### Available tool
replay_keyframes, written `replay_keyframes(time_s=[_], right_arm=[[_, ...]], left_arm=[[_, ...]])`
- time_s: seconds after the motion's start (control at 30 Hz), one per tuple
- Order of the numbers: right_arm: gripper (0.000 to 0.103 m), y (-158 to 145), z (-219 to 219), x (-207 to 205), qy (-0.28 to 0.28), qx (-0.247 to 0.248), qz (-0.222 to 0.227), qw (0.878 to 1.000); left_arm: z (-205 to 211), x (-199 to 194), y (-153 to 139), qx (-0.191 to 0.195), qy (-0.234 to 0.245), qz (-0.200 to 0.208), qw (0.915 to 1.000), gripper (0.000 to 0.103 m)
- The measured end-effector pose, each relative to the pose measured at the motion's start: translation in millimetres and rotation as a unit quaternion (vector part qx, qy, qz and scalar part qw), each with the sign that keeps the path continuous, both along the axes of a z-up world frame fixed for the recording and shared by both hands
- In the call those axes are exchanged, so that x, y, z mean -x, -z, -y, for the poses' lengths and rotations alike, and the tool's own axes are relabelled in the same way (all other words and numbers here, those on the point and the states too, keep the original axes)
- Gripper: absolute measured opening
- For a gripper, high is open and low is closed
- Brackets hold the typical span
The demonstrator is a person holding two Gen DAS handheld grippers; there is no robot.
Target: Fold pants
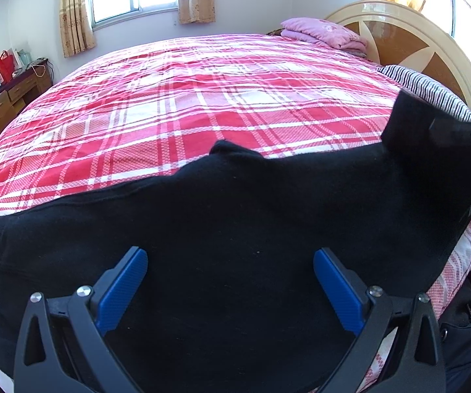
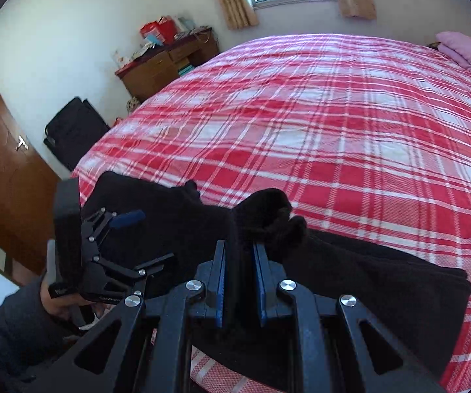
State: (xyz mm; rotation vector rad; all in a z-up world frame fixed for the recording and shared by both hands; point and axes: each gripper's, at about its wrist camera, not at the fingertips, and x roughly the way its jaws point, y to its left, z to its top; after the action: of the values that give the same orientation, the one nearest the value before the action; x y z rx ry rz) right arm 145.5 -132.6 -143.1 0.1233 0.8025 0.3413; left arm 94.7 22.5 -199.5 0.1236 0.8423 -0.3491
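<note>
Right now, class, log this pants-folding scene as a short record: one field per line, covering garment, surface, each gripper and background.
garment: black pants, spread along the near edge of the bed
surface: red and white plaid bedspread
left gripper: open, blue pads either side of the cloth, not gripping
right gripper: shut on a bunched fold of the pants, lifted off the bed
background: pink folded blanket by the headboard; wooden desk under the window

Left tool (image 1: 230,291) spread wide over black pants (image 1: 235,216) on plaid bed (image 1: 202,98)
</note>
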Motion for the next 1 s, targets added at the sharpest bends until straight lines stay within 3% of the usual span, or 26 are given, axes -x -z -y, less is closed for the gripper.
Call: replay_keyframes(time_s=[0.17,0.23,0.3,0.37,0.5,0.73,0.83,1.0], right_arm=[[0.016,31,-25,-10,-0.028,0.031,-0.036,0.999],[0.021,41,-25,-15,-0.036,0.024,-0.053,0.998],[0.046,43,-18,-11,-0.051,0.003,-0.07,0.996],[0.056,37,-6,0,-0.061,-0.022,-0.061,0.996],[0.057,24,29,27,-0.052,-0.034,-0.043,0.997],[0.057,42,96,33,0.044,-0.082,-0.051,0.994],[0.057,44,84,35,0.02,-0.056,-0.051,0.997],[0.057,34,34,58,-0.059,0.022,-0.003,0.998]], left_arm=[[2,2,-5,0.013,0.006,0.002,0.9999,0.103],[4,4,-9,0.016,0.01,0.007,0.9998,0.103],[6,5,-11,0.017,0.014,0.009,0.9997,0.103],[7,6,-15,0.02,0.017,0.013,0.9996,0.103],[13,4,-17,0.028,0.016,0.012,0.9994,0.103],[51,9,-32,0.045,0.048,0.018,0.9977,0.103],[64,11,-40,0.055,0.058,0.029,0.9964,0.103],[58,4,-36,0.037,0.041,0.023,0.9982,0.103]])
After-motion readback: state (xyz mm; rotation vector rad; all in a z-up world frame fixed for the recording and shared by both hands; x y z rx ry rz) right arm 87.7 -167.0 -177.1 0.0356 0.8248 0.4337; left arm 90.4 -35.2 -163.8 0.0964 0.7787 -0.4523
